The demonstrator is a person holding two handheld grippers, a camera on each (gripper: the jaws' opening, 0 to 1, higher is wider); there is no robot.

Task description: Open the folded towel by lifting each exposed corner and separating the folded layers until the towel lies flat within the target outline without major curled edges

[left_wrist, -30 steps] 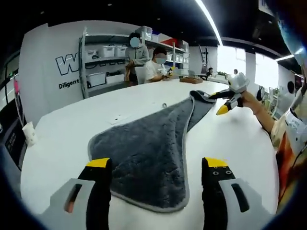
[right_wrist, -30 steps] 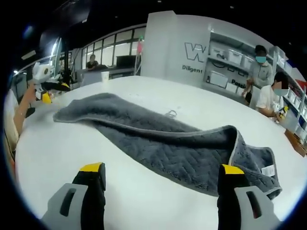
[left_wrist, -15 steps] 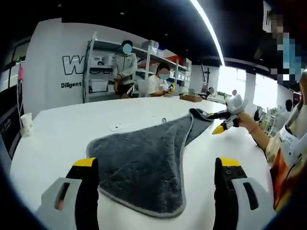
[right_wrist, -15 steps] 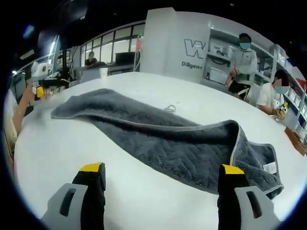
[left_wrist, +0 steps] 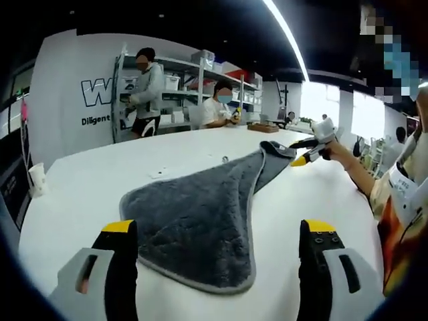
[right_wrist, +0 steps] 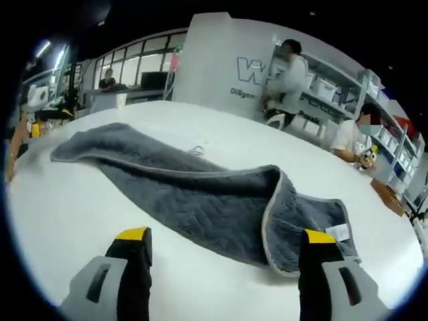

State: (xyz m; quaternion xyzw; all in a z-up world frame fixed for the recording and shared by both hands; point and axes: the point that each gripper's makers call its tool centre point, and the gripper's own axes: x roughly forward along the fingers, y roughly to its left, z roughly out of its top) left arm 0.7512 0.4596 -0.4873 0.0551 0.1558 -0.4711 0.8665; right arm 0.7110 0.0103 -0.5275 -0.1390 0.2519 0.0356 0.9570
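Observation:
A grey quilted towel [left_wrist: 200, 217] lies stretched along the white table [left_wrist: 87, 194], still partly folded. In the right gripper view one end of the towel [right_wrist: 194, 197] is doubled over, showing a pale hem [right_wrist: 271, 214] and a white label [right_wrist: 338, 232]. My left gripper [left_wrist: 221, 231] is open, just short of the towel's near rounded end. My right gripper [right_wrist: 226, 235] is open too, its jaws standing before the folded end with nothing between them. The right gripper [left_wrist: 309, 151] shows beside the towel's far tip. The left gripper [right_wrist: 37, 122] appears small beyond the opposite end.
A paper cup [left_wrist: 37, 179] stands near the table's left edge. A small metal object [left_wrist: 226, 159] and a white slip [left_wrist: 162, 175] lie beside the towel. Two people [left_wrist: 144, 87] are at the shelving [left_wrist: 180, 80] behind the table. My sleeve [left_wrist: 394, 200] is at the right.
Both views have shifted slightly with my hands. The standing person has walked left along the shelves. The towel lies as before, and both grippers stay open.

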